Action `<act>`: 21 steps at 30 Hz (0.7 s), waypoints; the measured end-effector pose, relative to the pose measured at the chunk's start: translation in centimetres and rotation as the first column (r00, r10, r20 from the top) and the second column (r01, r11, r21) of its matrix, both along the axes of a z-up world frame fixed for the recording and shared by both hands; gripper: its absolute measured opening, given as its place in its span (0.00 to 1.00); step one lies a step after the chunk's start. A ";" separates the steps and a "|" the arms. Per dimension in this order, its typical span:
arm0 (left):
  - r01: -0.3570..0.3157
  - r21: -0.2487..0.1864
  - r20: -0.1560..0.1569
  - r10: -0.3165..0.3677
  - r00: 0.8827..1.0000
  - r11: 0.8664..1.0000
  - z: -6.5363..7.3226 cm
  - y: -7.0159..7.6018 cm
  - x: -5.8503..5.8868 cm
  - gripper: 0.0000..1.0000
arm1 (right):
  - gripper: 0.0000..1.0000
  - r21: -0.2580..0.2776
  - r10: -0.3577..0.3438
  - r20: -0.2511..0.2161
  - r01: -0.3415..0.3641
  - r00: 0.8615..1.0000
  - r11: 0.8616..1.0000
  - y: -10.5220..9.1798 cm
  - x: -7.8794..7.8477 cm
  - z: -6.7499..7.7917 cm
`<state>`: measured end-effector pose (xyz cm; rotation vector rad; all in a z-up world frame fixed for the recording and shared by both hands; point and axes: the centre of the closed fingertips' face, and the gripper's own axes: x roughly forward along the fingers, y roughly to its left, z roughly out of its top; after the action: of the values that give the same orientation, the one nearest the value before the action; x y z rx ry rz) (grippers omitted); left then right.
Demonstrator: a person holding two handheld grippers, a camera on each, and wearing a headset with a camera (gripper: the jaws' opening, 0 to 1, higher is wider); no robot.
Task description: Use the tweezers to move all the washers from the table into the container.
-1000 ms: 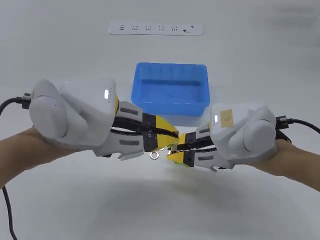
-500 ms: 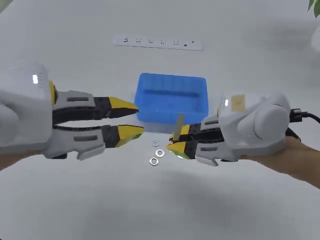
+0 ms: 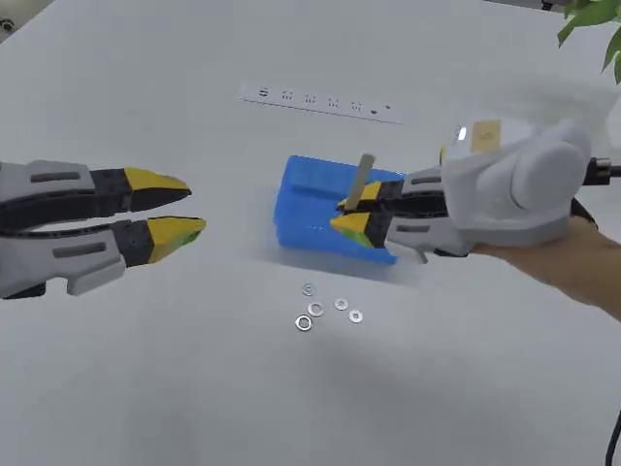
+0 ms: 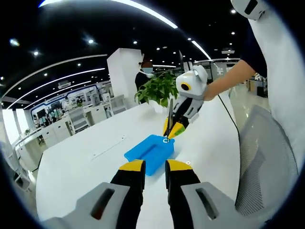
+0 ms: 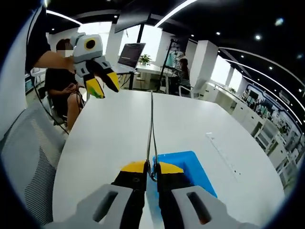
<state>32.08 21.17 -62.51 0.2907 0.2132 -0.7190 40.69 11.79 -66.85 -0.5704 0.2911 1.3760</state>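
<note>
Several small metal washers (image 3: 315, 309) lie in a loose cluster on the white table, in front of the blue container (image 3: 320, 225). My right gripper (image 3: 349, 216) hovers over the container's right part, shut on the thin metal tweezers (image 3: 364, 175), which stick up out of its jaws. In the right gripper view the tweezers (image 5: 151, 129) run forward from the gripper (image 5: 152, 168) above the container (image 5: 183, 171). My left gripper (image 3: 184, 214) is off to the left, open and holding nothing. Its own view shows its jaws (image 4: 155, 167) apart, with the right gripper (image 4: 172, 130) beyond the container (image 4: 150, 152).
A white power strip (image 3: 320, 100) lies on the table behind the container. A person's forearm (image 3: 572, 267) reaches in from the right. Office chairs, desks and a plant (image 4: 159, 90) stand around the table.
The two grippers, close together over the washers a second ago, have parted. The left one drew back to the left; the right one rose over the container with the tweezers.
</note>
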 end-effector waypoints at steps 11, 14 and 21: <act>-0.053 -0.035 -0.075 0.050 0.996 0.998 -2.9 0.6 -0.2 0.21 | 0.08 -0.039 -0.047 0.000 0.047 0.999 0.998 0.2 6.0 -2.5; -0.072 -0.040 -0.095 0.068 0.993 0.997 -3.7 0.8 -0.2 0.21 | 0.08 -0.048 -0.049 -0.011 0.048 0.999 0.998 0.1 6.8 -3.5; -0.091 -0.053 -0.113 0.085 0.990 0.994 -4.4 0.7 -0.1 0.21 | 0.09 -0.079 -0.025 -0.049 0.021 0.998 0.997 0.6 7.7 -6.7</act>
<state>31.94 21.90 -66.89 0.1847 0.3083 -0.6533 48.34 12.37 -73.60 -0.5962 0.3923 1.3627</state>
